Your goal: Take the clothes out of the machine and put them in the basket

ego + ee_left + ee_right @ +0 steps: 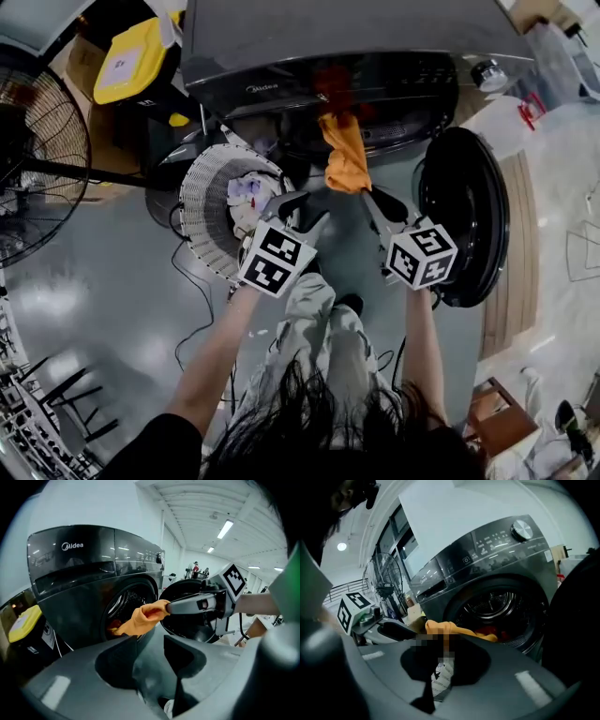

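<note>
Head view is showing the washing machine (281, 37) gaping open. The basket (199, 202) is sitting low at its left with pale laundry in it. The orange cloth (347, 155) is hanging from the drum mouth, its far end lying inside by a red garment (333, 86). The right gripper (364, 192) is pinching the cloth's lower end between closed fingers, while the left gripper (302, 208) is hovering beside it, fingers spread and empty. I am judging that the trailing end is risking a snag on the drum lip, or dragging the red piece onto the floor. A grip on one edge is also inviting a slip. Around them, a fan (37, 159) is standing far left and the open door (466, 216) is blocking the right. A yellow container (127, 61) is sitting beside the machine. Cables (192, 300) are snaking below the basket, and the left gripper is sitting between cloth and basket.
</note>
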